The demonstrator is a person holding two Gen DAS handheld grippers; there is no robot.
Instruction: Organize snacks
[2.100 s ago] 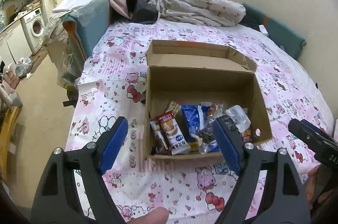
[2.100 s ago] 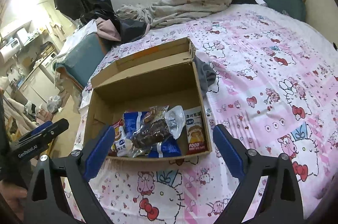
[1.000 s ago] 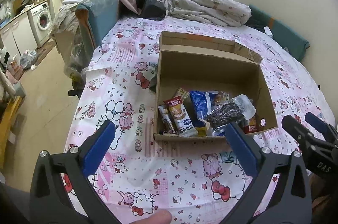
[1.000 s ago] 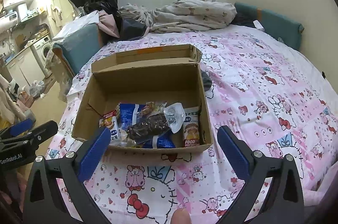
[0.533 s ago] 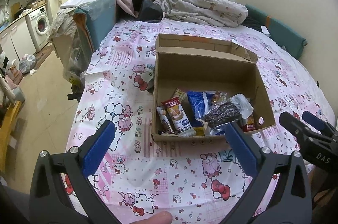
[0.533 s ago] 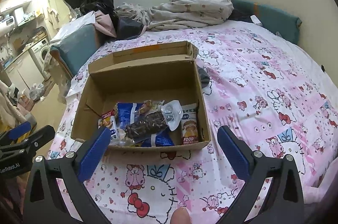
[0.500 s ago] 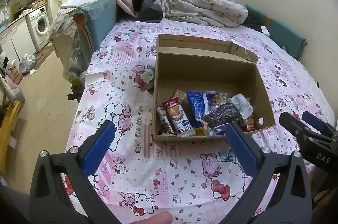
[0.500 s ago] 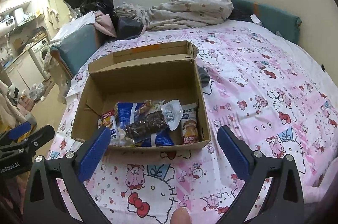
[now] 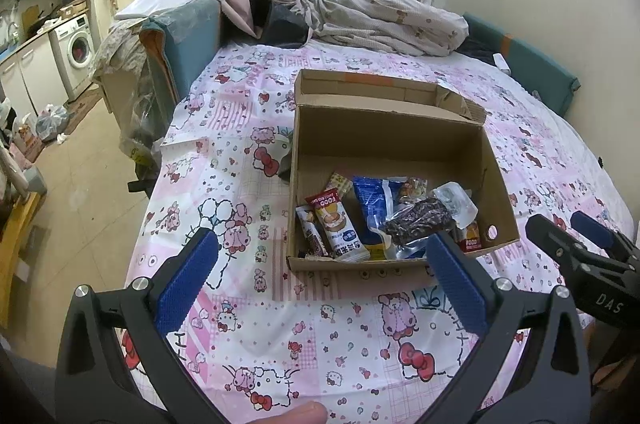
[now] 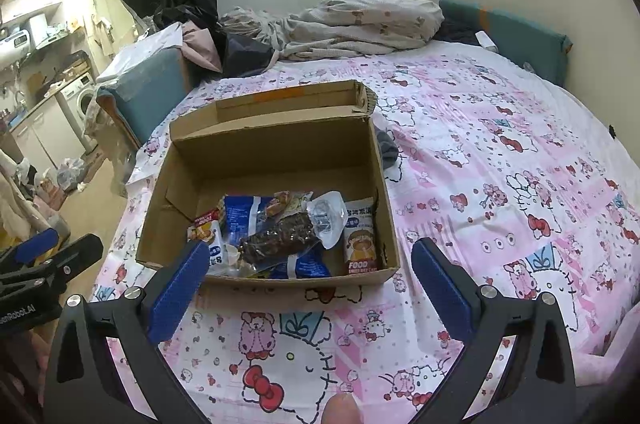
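Observation:
An open cardboard box (image 9: 392, 143) (image 10: 276, 151) stands on a bed with a pink cartoon-cat sheet (image 9: 280, 336). Inside lie several snack packs: a dark brown snack in a clear bag (image 9: 420, 224) (image 10: 280, 238), a blue pack (image 9: 374, 199) (image 10: 242, 214), and a red-and-white "FOOD" pack (image 9: 334, 222) (image 10: 360, 240). My left gripper (image 9: 320, 278) is open and empty, held above the sheet in front of the box. My right gripper (image 10: 310, 284) is open and empty, also in front of the box. Each gripper shows at the edge of the other's view.
A crumpled beige duvet (image 9: 380, 19) lies at the far end of the bed. A teal cushion (image 9: 532, 59) lines the right wall. A teal chair (image 9: 184, 43) piled with things stands at the bed's left. A washing machine (image 9: 78, 49) is far left.
Both grippers have pulled back from the box and risen a little over the last two seconds. In the last half second almost nothing moves.

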